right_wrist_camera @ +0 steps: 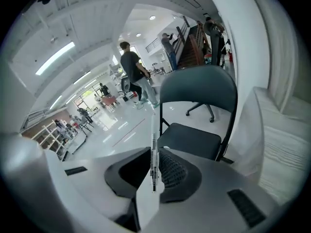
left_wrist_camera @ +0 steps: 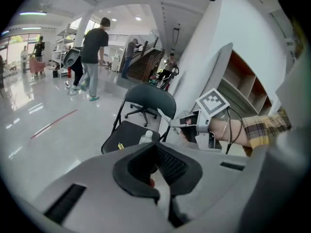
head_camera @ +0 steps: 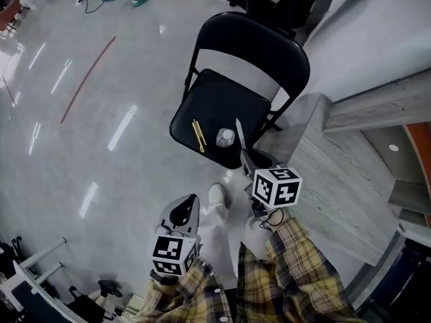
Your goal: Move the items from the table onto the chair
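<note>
Glossy floor (head_camera: 101, 147), black chair (head_camera: 222, 106) holding 1 yellow pen (head_camera: 198, 134) and 1 bottle (head_camera: 225, 137). My right gripper (right_wrist_camera: 154, 166) clamps a slim pen (right_wrist_camera: 153, 140); my left gripper (left_wrist_camera: 156, 171) is closed, empty.

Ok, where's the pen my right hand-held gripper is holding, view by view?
Head view: pen at centre, over the chair seat, in the right hand-held gripper.
Left gripper view: pen just right of centre.
Right gripper view: pen at centre, upright between the jaws.
Shared landmark: the black folding chair.
</note>
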Demonstrator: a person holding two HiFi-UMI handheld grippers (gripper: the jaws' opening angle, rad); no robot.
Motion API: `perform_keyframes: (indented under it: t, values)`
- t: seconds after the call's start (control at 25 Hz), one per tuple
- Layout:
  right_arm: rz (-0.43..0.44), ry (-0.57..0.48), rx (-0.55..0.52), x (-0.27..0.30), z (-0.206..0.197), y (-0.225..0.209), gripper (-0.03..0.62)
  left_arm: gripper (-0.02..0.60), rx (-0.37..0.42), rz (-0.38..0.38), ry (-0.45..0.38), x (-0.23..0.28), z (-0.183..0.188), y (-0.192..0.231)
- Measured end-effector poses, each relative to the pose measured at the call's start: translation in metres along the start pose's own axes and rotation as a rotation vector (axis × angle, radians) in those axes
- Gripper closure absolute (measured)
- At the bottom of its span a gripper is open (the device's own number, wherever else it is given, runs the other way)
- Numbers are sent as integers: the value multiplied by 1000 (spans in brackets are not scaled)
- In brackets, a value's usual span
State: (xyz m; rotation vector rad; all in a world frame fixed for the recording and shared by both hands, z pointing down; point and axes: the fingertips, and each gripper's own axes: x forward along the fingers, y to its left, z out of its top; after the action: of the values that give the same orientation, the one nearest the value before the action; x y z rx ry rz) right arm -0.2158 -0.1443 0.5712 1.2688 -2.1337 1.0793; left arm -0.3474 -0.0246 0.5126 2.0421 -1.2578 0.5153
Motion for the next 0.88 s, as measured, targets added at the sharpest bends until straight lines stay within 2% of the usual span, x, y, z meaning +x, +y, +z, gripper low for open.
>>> perform_keyframes:
  t: [0.24, 0.4, 0.6, 0.88]
  values:
    - [-79, 72, 14, 85, -14, -51, 530, 577, -90, 23, 56, 17, -56, 35]
    - [-128, 144, 41, 137, -27, -96, 530, 577, -119, 36, 100, 31, -86, 52]
    - [-184, 270, -12, 187, -49, -138, 530, 577, -130, 6, 108, 51, -95, 53]
    - [-248, 470, -107, 227, -119, -188, 530, 577, -141, -17, 165, 74, -110, 48]
